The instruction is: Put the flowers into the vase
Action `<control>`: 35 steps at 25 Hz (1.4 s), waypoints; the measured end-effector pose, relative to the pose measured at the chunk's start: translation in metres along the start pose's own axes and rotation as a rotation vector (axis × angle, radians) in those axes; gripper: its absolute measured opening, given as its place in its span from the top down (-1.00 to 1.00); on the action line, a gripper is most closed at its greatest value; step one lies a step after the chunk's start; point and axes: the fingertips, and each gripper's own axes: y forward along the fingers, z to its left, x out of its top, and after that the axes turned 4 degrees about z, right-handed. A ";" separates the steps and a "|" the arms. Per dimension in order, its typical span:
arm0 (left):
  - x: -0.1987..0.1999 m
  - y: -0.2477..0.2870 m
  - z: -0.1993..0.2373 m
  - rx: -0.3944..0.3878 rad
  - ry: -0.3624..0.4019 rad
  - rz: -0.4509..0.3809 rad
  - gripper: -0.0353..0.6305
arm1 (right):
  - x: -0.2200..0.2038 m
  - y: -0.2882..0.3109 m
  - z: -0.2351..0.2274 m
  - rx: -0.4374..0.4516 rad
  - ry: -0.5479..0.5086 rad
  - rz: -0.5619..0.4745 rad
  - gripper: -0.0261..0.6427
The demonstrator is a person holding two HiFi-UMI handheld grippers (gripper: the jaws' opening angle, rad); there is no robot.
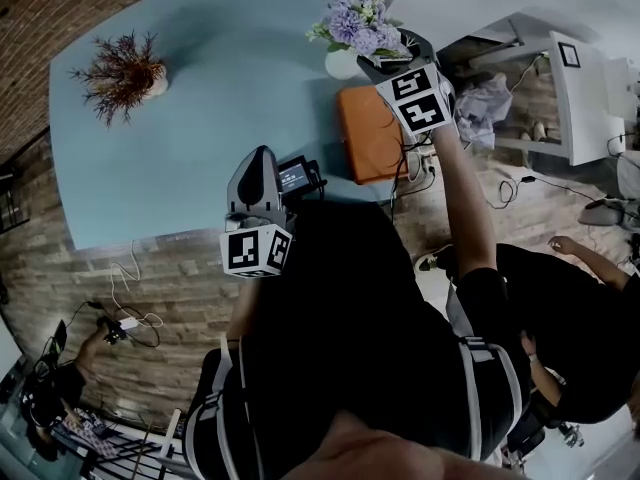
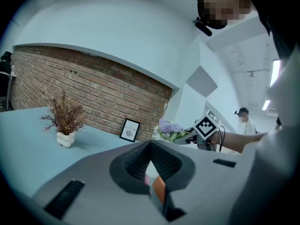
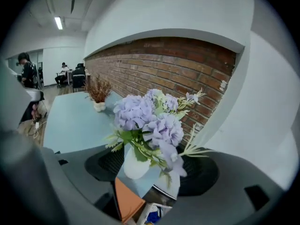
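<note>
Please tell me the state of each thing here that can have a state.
flowers: standing in the vase.
vase: upright on the table.
right gripper: open wide, holding nothing, pointing at the vase.
left gripper: shut, empty.
dried plant: upright in its white pot.

In the head view the lilac artificial flowers (image 1: 362,18) hide the mouth of the round white vase (image 1: 341,65); the right hand-held gripper (image 1: 385,60) covers its right side, and the flat orange rectangular object (image 1: 368,133) cannot be identified
</note>
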 end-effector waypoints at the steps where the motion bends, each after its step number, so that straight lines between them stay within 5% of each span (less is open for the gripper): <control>1: 0.001 0.000 0.001 -0.001 -0.001 -0.001 0.75 | -0.005 -0.003 -0.001 -0.009 -0.009 0.031 -0.06; 4: 0.007 0.001 0.002 -0.010 -0.007 0.000 0.75 | -0.022 -0.021 -0.005 -0.022 0.043 0.086 -0.06; 6: 0.011 0.004 0.005 -0.025 -0.012 -0.008 0.75 | -0.034 -0.044 -0.003 -0.027 0.172 0.041 -0.06; 10: 0.000 0.001 0.023 -0.053 -0.024 0.021 0.75 | -0.039 -0.105 0.047 0.029 0.616 -0.289 -0.06; 13: -0.015 0.009 0.032 -0.087 -0.047 0.075 0.75 | -0.033 -0.124 0.093 0.052 0.786 -0.457 -0.05; 15: -0.022 0.016 0.028 -0.111 -0.047 0.099 0.75 | -0.035 -0.128 0.115 0.057 0.805 -0.488 -0.03; 19: -0.029 0.005 0.001 -0.149 -0.018 0.112 0.75 | -0.050 -0.157 0.140 0.041 0.844 -0.528 0.86; 25: -0.047 -0.024 -0.043 -0.153 0.032 0.110 0.75 | -0.066 -0.214 0.143 0.061 0.792 -0.668 0.87; 35: -0.085 -0.133 -0.143 -0.028 0.127 0.043 0.75 | -0.180 -0.313 0.191 0.162 0.735 -0.644 0.87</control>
